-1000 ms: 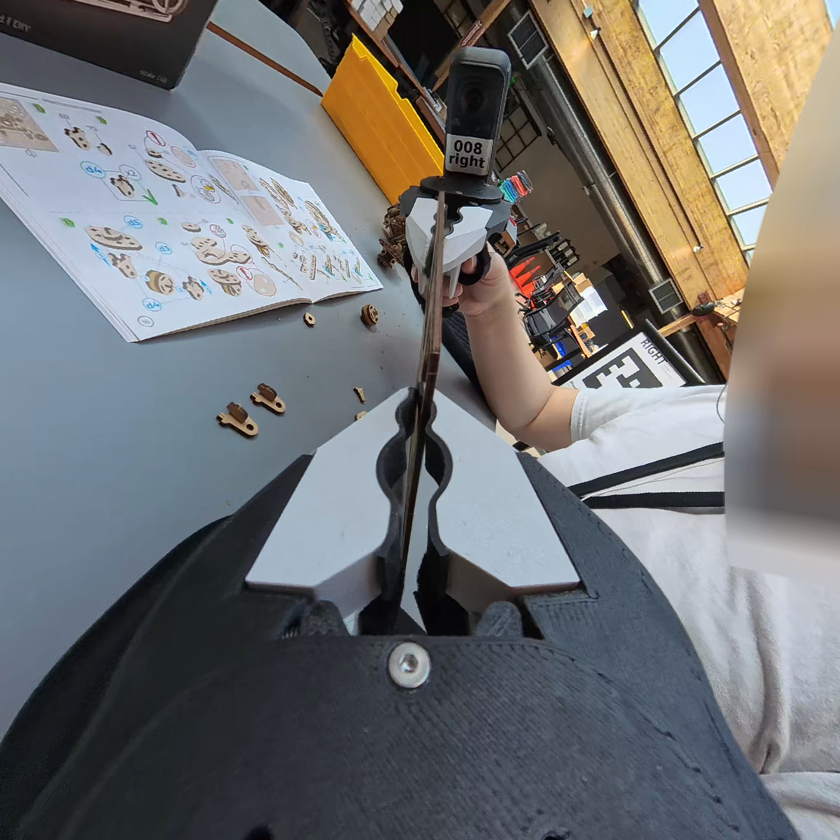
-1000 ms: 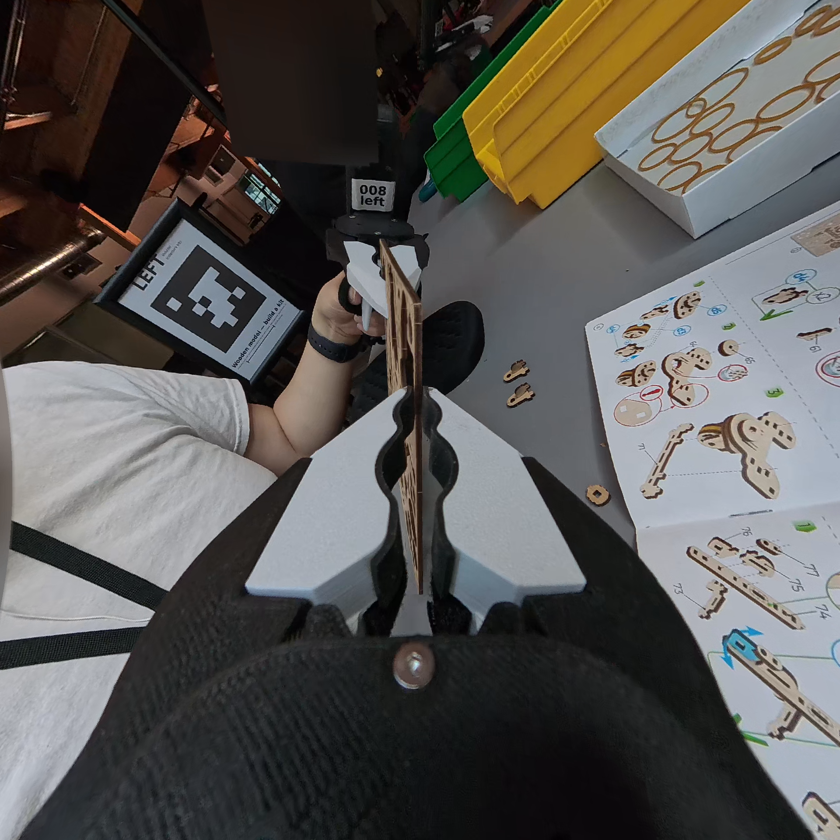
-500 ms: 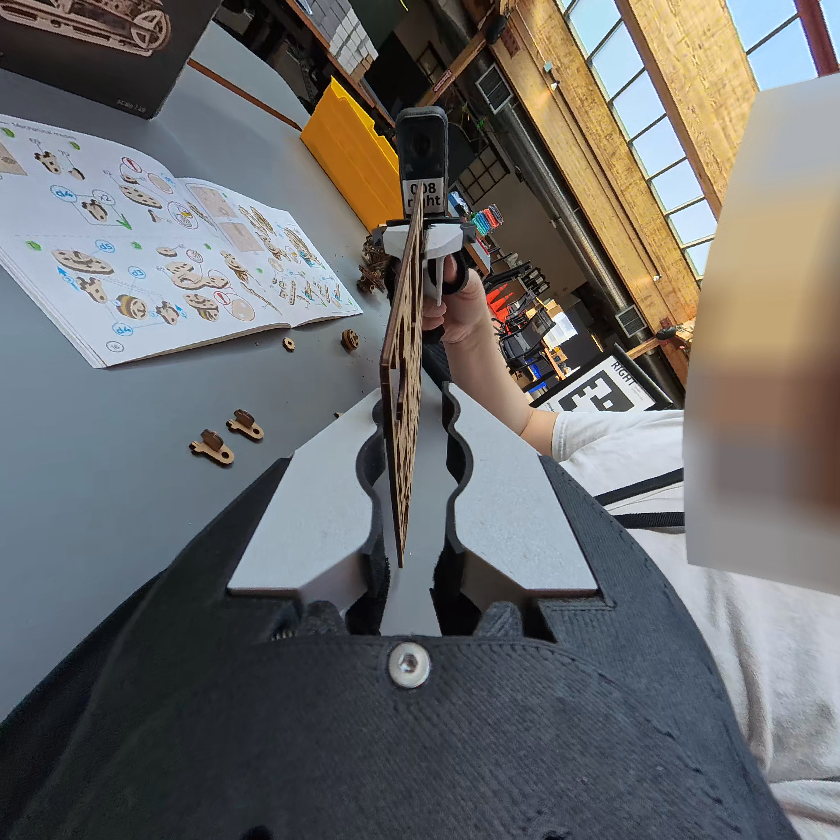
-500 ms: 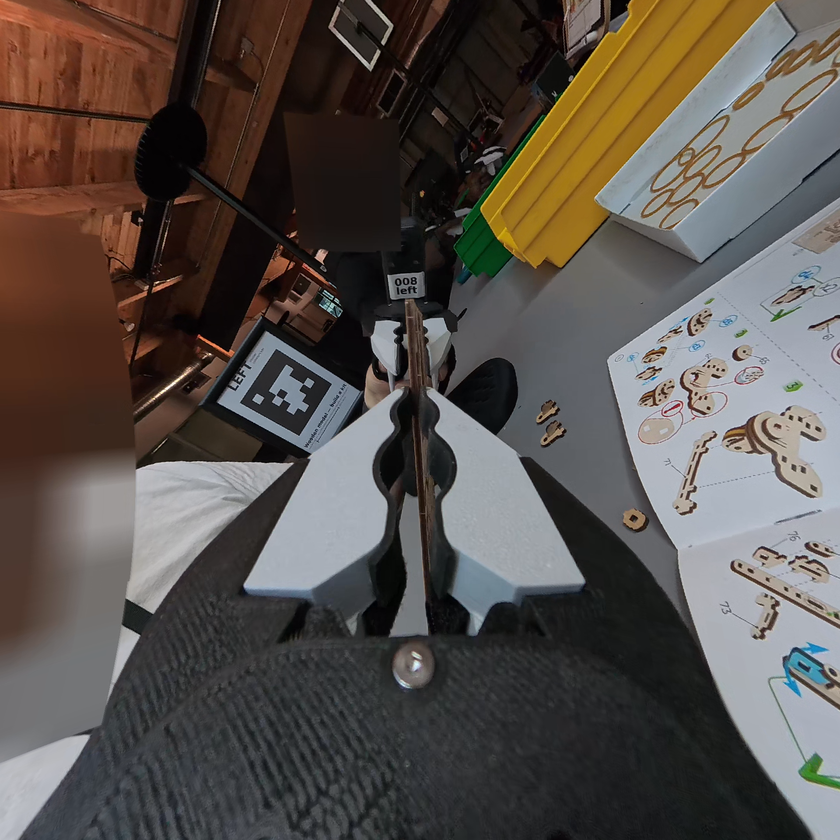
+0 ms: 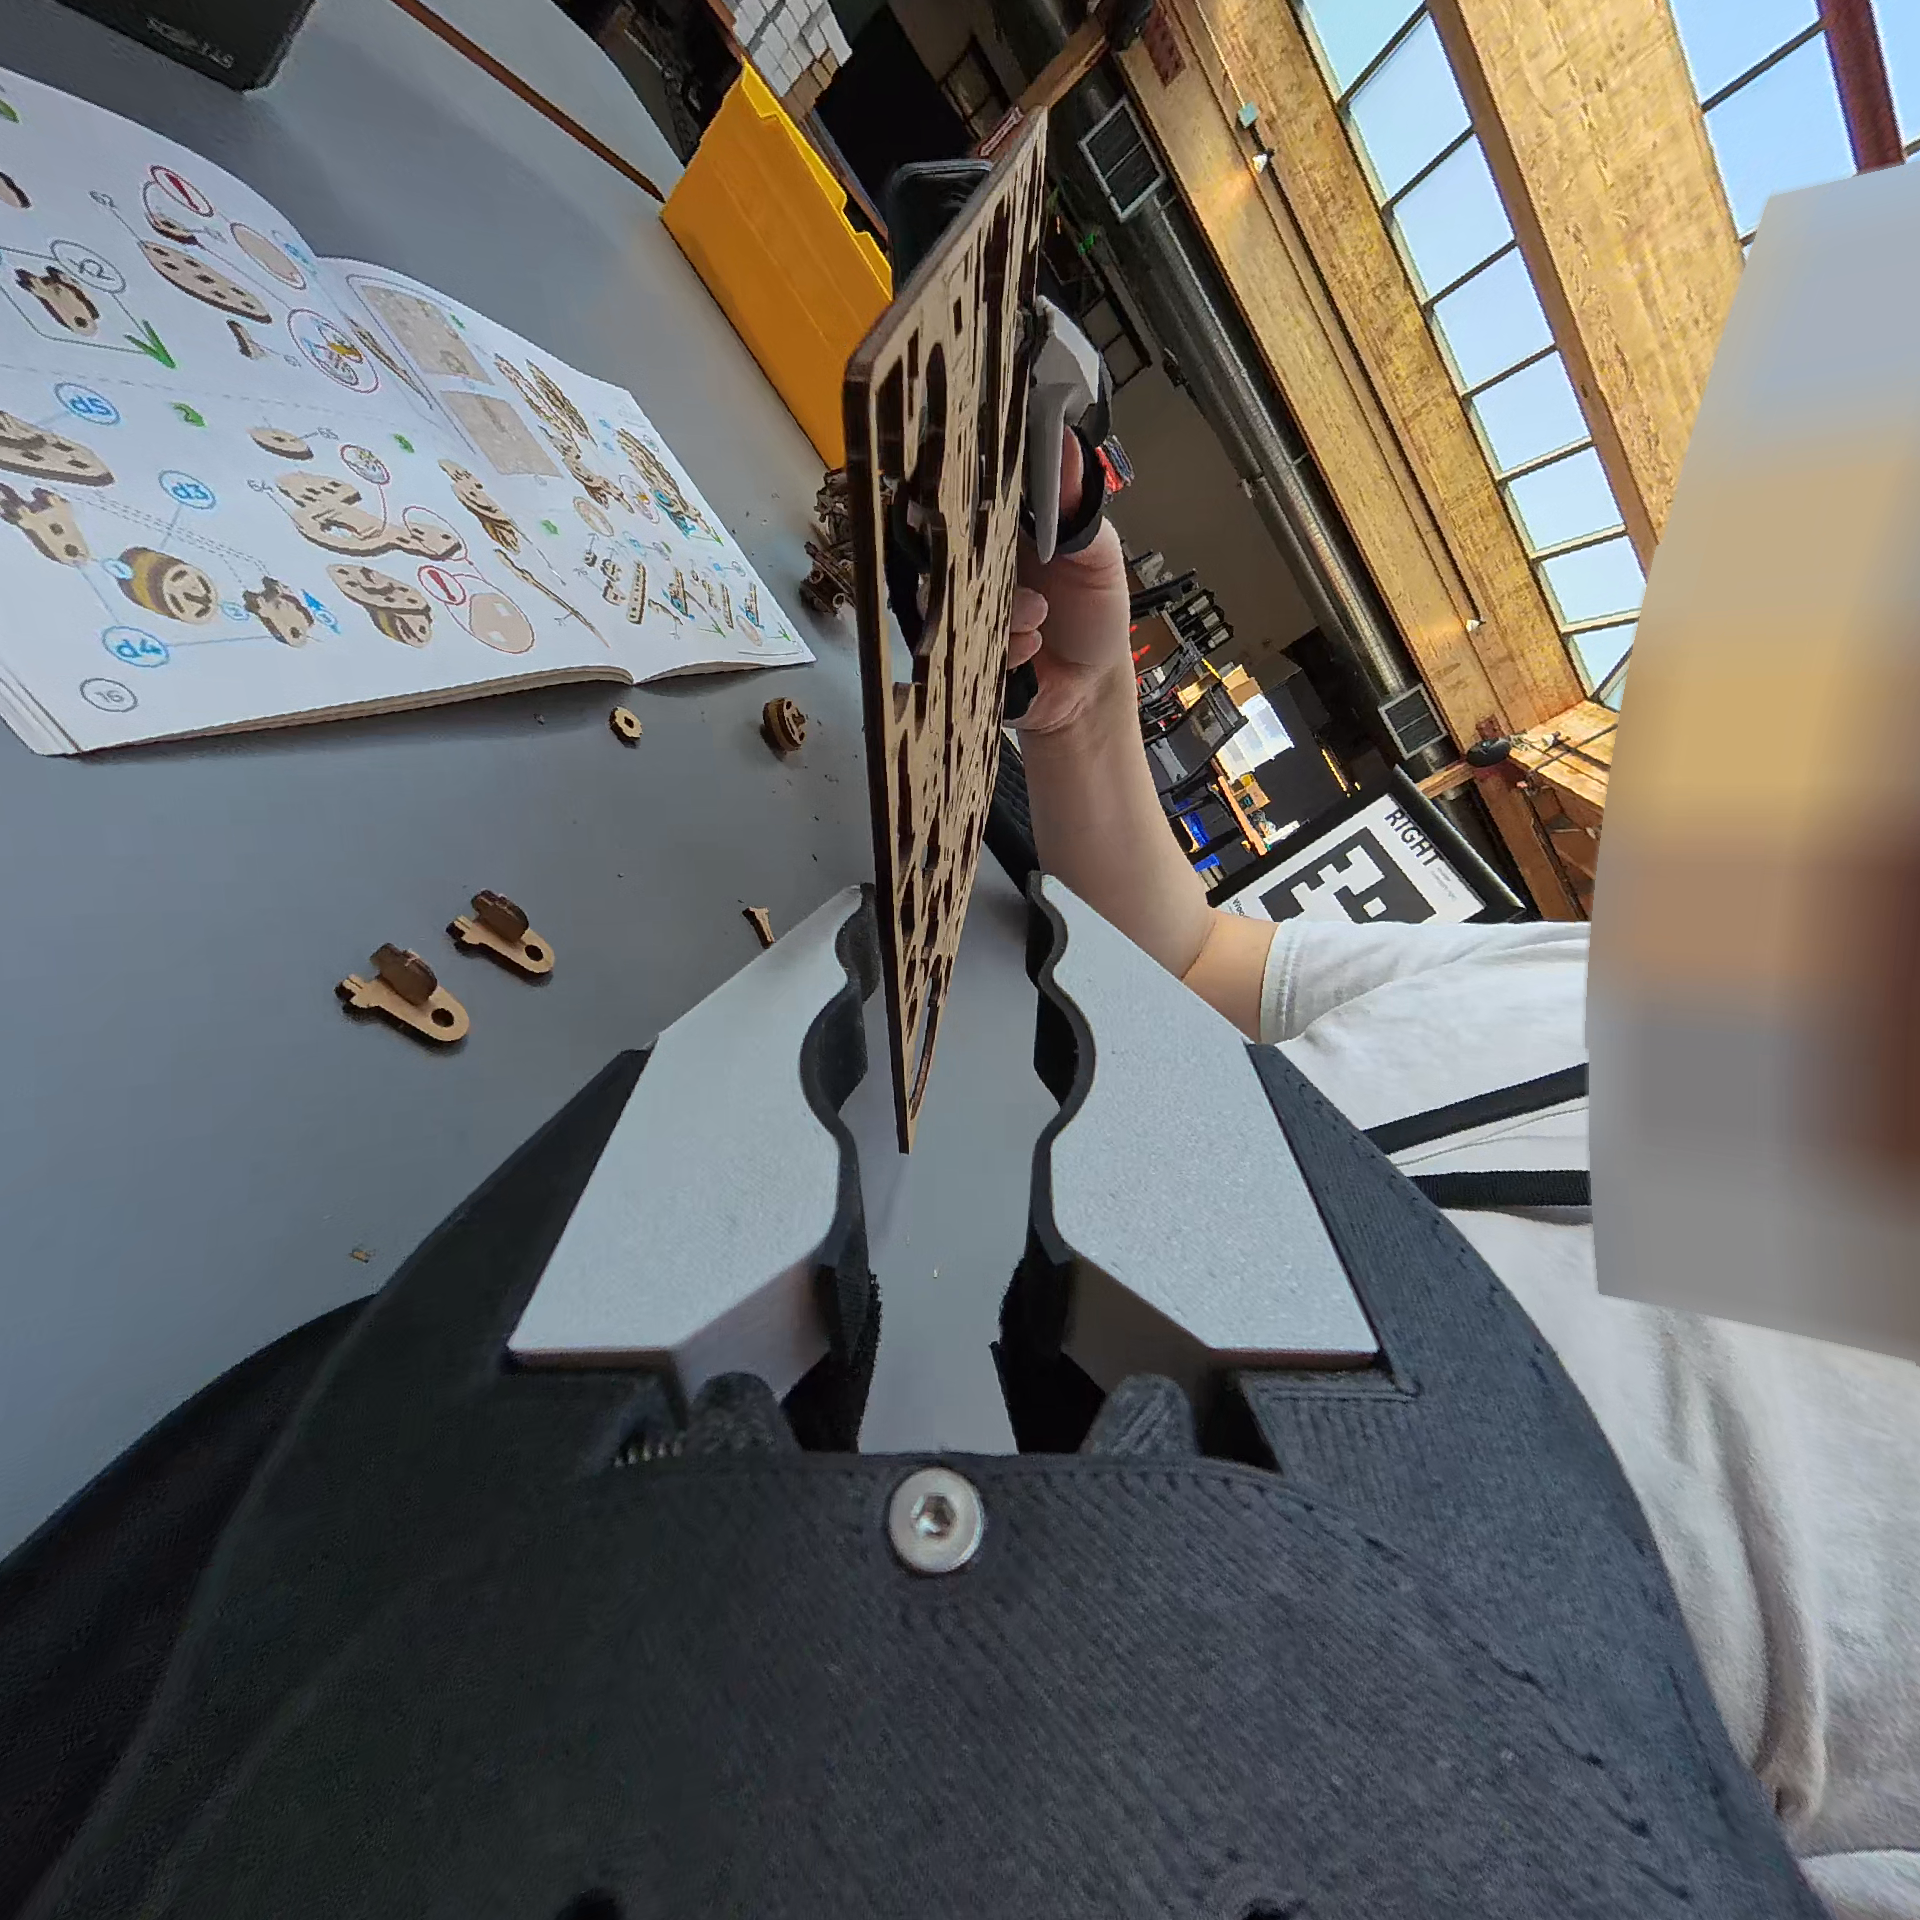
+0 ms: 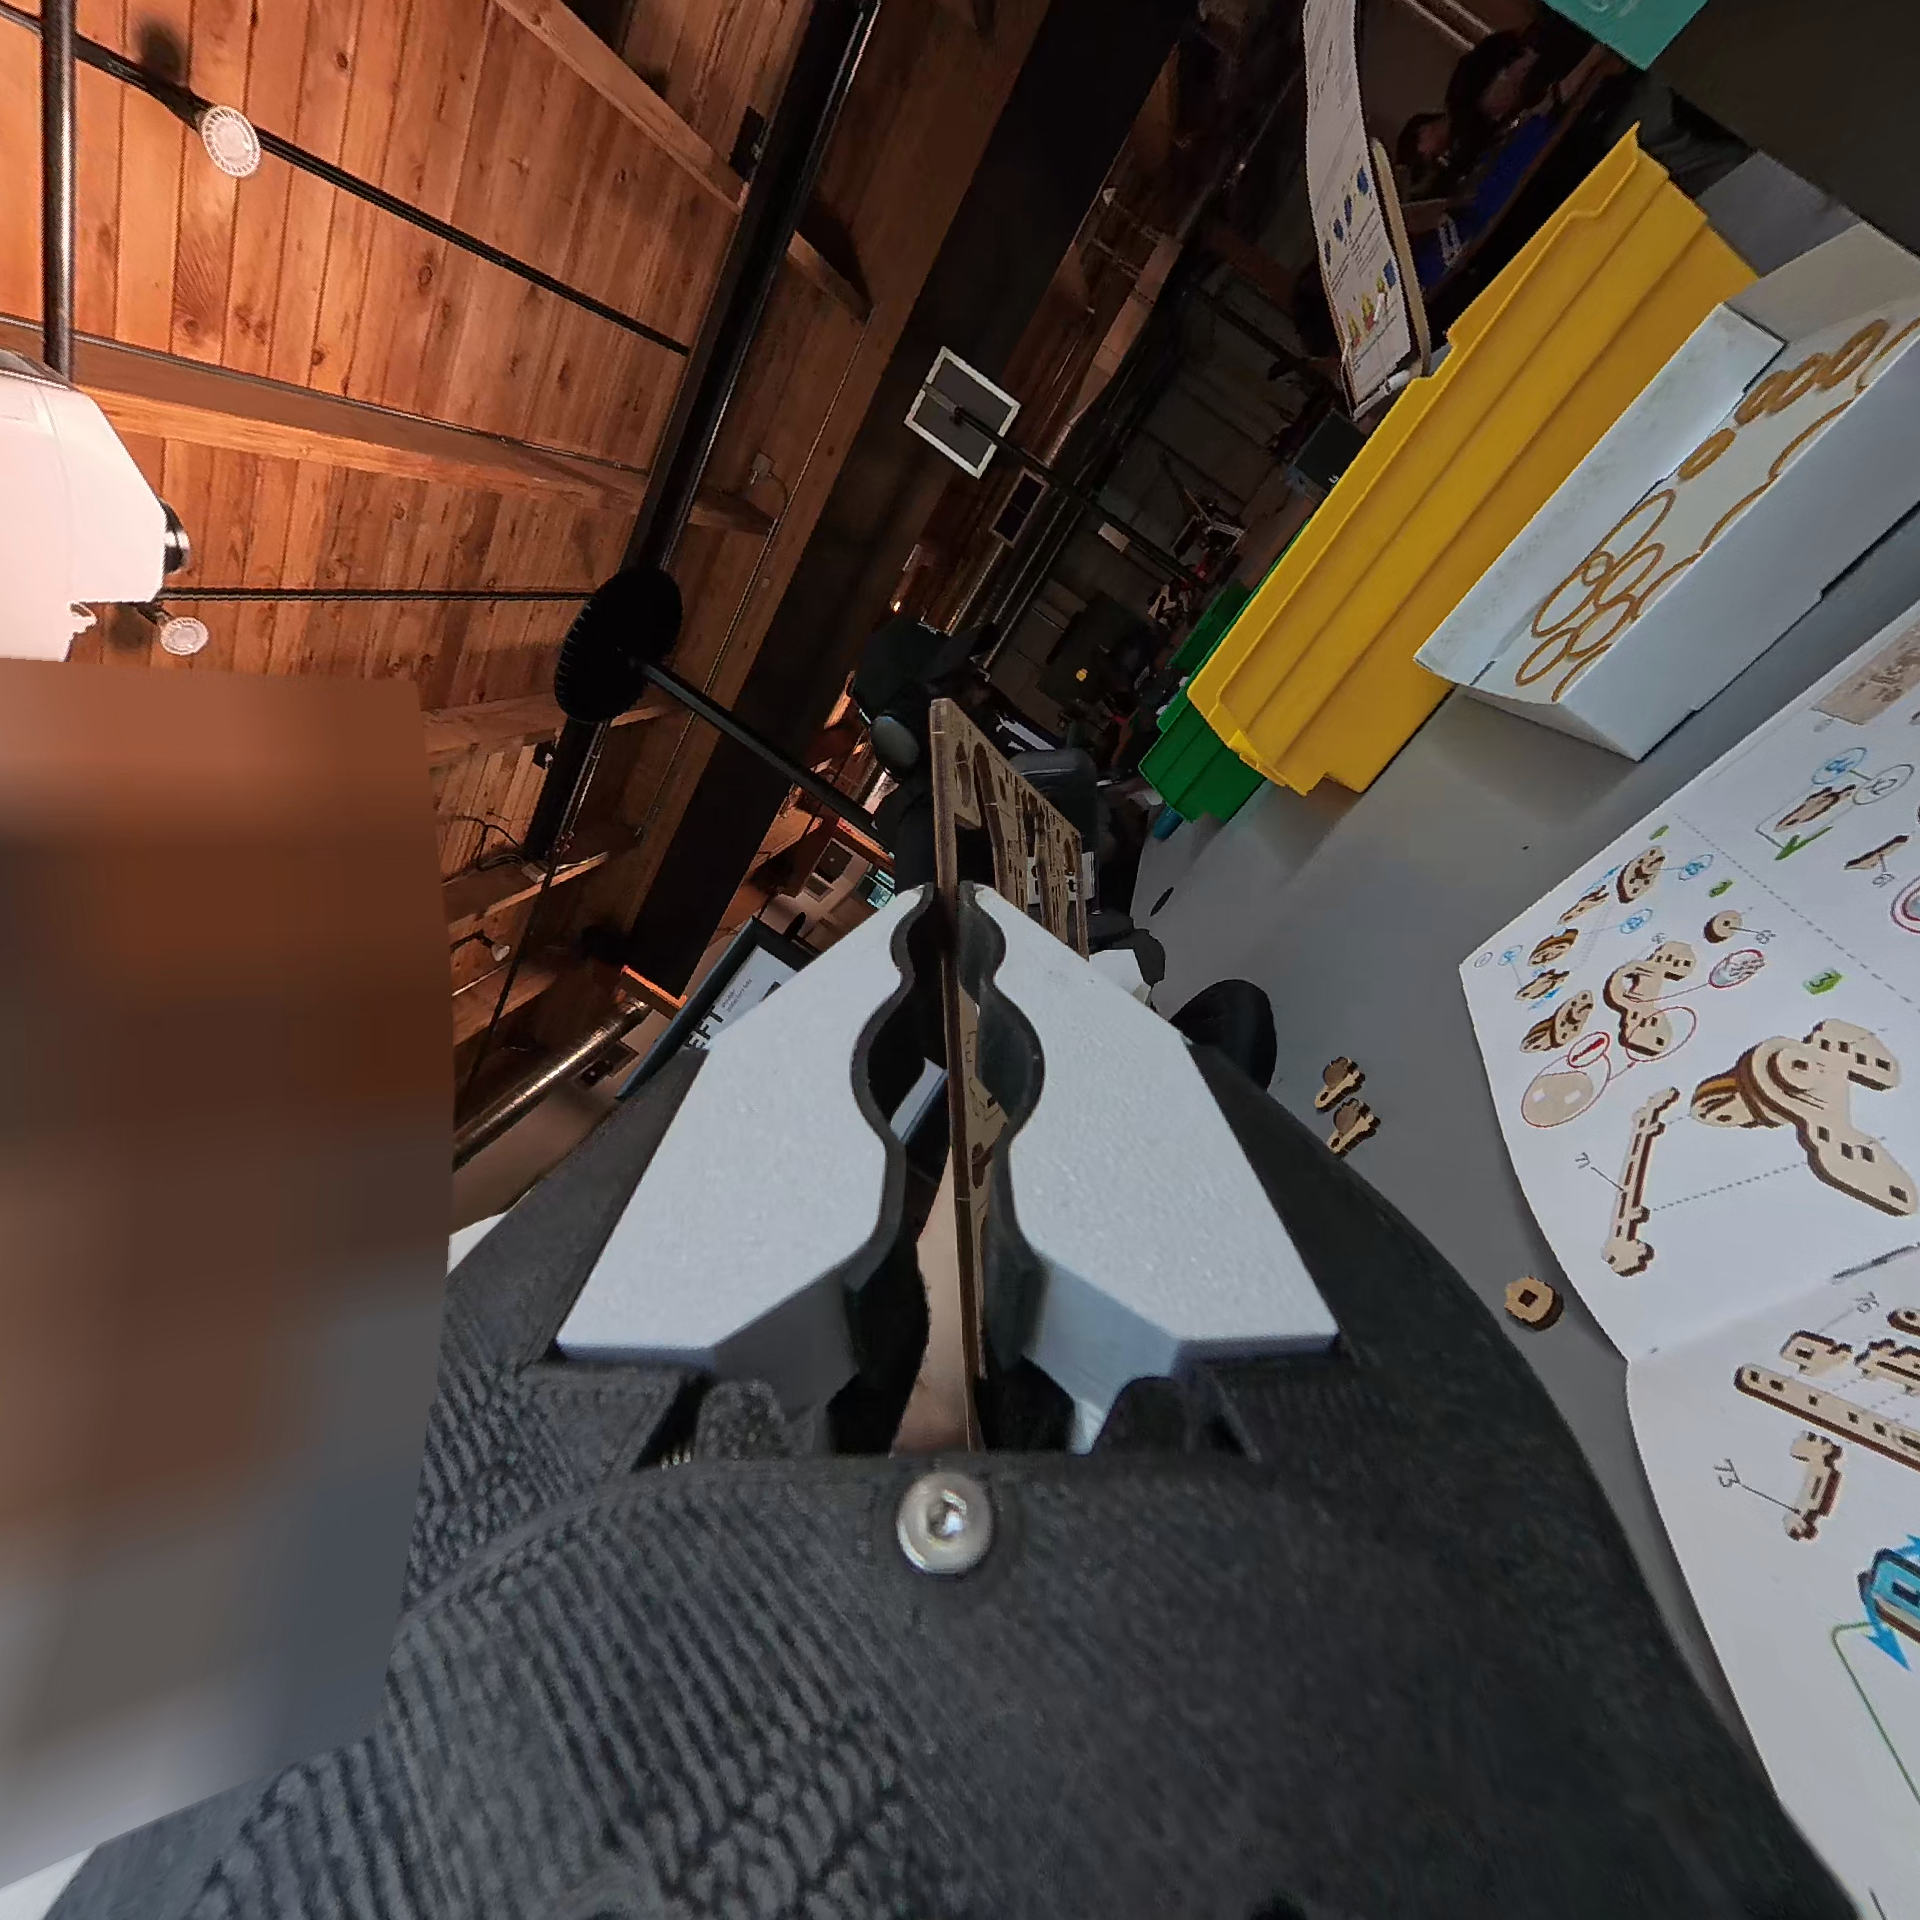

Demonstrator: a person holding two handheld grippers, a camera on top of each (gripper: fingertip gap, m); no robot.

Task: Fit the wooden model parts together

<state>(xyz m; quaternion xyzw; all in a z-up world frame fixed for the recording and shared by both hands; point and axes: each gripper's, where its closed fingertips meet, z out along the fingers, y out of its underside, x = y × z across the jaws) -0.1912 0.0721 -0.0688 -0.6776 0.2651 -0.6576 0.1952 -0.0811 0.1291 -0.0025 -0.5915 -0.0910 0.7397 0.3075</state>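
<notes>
A thin laser-cut wooden sheet with cut-out part shapes stands on edge above the grey table. My right gripper is shut on one end of it, and the sheet runs forward between its fingers. In the left wrist view the right gripper shows behind the sheet's far end, held by a hand. My left gripper is open; the sheet's near end hangs in the gap between its jaws, touching neither. Two small keyhole-shaped wooden parts lie on the table to the left.
An open instruction booklet lies on the table, also in the right wrist view. Small round wooden pieces and a part-built model lie near it. Yellow bins and a white box of wooden sheets stand behind. My right fingertips sit around 15 cm from my left ones.
My left gripper has opened and let go of the sheet. The right gripper keeps its hold, and the sheet has swung so more of its face shows. Both views have tilted upward.
</notes>
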